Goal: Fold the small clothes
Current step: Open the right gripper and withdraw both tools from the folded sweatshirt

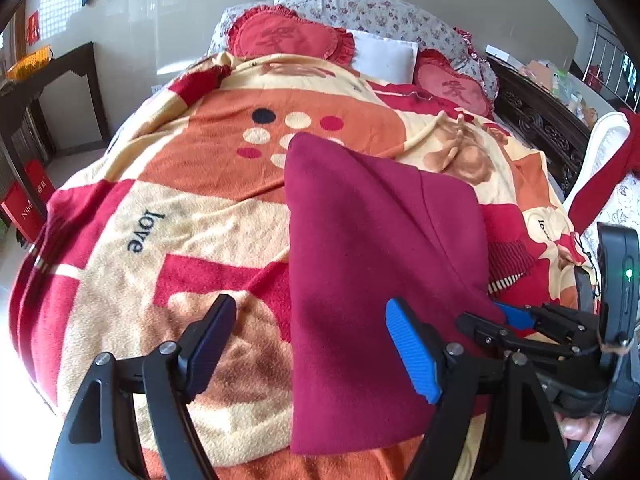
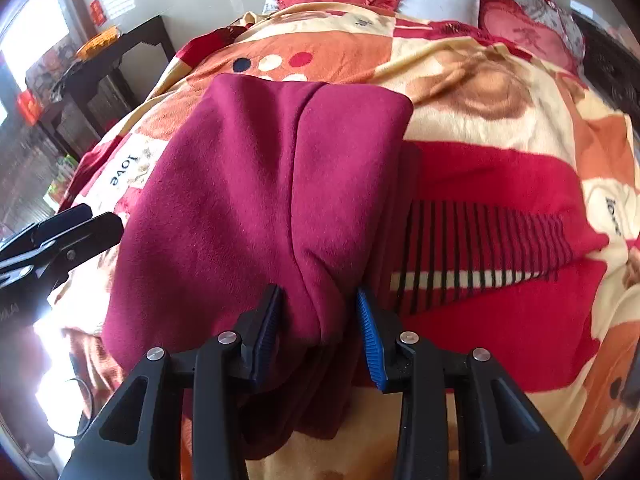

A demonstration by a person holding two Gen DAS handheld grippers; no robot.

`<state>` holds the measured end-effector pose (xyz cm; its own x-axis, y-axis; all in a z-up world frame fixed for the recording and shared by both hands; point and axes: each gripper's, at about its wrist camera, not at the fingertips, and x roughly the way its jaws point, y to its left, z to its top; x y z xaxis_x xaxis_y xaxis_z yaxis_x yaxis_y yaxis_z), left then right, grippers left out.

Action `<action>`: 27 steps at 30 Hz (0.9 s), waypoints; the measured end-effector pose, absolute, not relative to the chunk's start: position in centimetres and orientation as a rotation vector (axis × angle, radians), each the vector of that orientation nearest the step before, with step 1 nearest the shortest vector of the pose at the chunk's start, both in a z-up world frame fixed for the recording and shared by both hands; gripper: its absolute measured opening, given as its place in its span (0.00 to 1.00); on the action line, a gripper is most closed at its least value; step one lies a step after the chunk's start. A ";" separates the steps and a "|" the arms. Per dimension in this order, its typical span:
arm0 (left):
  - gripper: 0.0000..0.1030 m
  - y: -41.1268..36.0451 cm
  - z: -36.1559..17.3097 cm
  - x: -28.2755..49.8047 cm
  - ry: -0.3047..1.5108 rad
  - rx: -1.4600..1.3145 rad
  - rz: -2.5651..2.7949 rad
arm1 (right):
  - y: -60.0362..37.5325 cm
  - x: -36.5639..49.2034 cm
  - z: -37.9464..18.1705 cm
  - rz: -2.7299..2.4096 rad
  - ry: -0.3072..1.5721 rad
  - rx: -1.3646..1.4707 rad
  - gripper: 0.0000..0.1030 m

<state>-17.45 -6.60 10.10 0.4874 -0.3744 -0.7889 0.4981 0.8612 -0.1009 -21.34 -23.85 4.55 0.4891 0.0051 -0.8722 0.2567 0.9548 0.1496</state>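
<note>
Now the maroon garment (image 2: pixel 248 200) lies on the patterned blanket (image 1: pixel 120 220) across the bed, partly folded, with a long crease running down its middle. The right gripper (image 2: pixel 318 332) has a thick bunch of the near hem between its pads, jaws drawn in around the gathered layers; it looks like a real hold, not a brush. The left gripper (image 1: pixel 308 348) hangs wide apart with nothing in it, one finger over the blanket, the blue pad (image 1: pixel 412 352) over the cloth's near portion.

This fabric looks soft and fleecy, thick enough to keep some body yet limp enough to sag wherever it isn't held. Light, I'd judge, and not slippery, since the nap should cling to ribbed pads and drag a little on the fuzzy blanket. Nothing fragile about it.

Best place for the free claw, I reckon, is the near left corner of the hem, pinching all layers together so the fold stays square when lifted.
</note>
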 end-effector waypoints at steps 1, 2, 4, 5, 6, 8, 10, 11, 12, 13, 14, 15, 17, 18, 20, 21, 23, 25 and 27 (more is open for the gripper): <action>0.79 -6.5 10.4 -17.7 0.909 0.151 -0.529 | -23.9 -21.4 4.7 -0.153 1.050 0.291 0.18; 0.79 -6.4 10.6 -17.9 0.902 0.154 -0.527 | -24.0 -21.7 5.0 -0.150 1.045 0.314 0.18; 0.79 -6.2 11.1 -18.3 0.884 0.160 -0.525 | -24.1 -22.5 5.9 -0.142 1.021 0.374 0.18; 0.79 -6.2 11.2 -18.5 0.878 0.163 -0.524 | -24.1 -22.8 6.4 -0.143 1.006 0.389 0.18; 0.79 -6.1 11.4 -18.7 0.872 0.165 -0.525 | -24.0 -23.2 6.9 -0.151 0.991 0.394 0.18; 0.79 -6.0 11.7 -19.1 0.862 0.164 -0.526 | -23.5 -24.1 8.3 -0.167 0.962 0.380 0.20; 0.79 -5.8 12.1 -19.5 0.855 0.155 -0.529 | -22.9 -24.8 9.3 -0.177 0.940 0.379 0.21; 0.80 -5.7 12.2 -19.6 0.853 0.153 -0.532 | -22.5 -25.1 9.7 -0.180 0.931 0.377 0.23; 0.80 -5.7 12.4 -19.9 0.851 0.153 -0.535 | -22.1 -25.3 10.1 -0.182 0.924 0.372 0.23; 0.81 -5.6 12.6 -20.1 0.850 0.156 -0.538 | -21.5 -25.7 10.6 -0.186 0.914 0.354 0.25; 0.81 -5.6 12.8 -20.4 0.848 0.161 -0.540 | -21.1 -25.8 10.9 -0.192 0.906 0.341 0.27; 0.81 -5.5 13.0 -20.6 0.843 0.163 -0.540 | -20.8 -26.0 11.3 -0.199 0.896 0.325 0.27; 0.81 -5.2 13.5 -21.1 0.828 0.162 -0.538 | -20.1 -26.3 12.0 -0.220 0.864 0.298 0.30; 0.81 -5.0 13.7 -21.3 0.820 0.159 -0.534 | -19.9 -26.5 12.4 -0.232 0.848 0.291 0.31; 0.82 -4.5 14.2 -21.6 0.809 0.151 -0.529 | -19.5 -26.6 12.8 -0.242 0.832 0.286 0.38; 0.83 -4.3 14.4 -21.7 0.804 0.145 -0.527 | -19.5 -26.6 12.9 -0.244 0.826 0.287 0.39; 0.88 -3.9 14.9 -22.0 0.791 0.132 -0.524 | -19.3 -26.6 13.2 -0.248 0.820 0.288 0.44; 0.92 -3.6 15.4 -22.3 0.779 0.120 -0.529 | -19.0 -26.6 13.2 -0.247 0.823 0.281 0.44; 0.95 -3.3 15.8 -22.6 0.767 0.113 -0.530 | -18.6 -26.6 13.4 -0.245 0.819 0.274 0.44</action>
<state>-22.59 -3.30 15.81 0.5963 -0.4151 -0.6871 0.4955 0.8637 -0.0918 -26.60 -18.59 13.43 0.6588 -0.1085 -0.7444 0.3180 0.9369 0.1449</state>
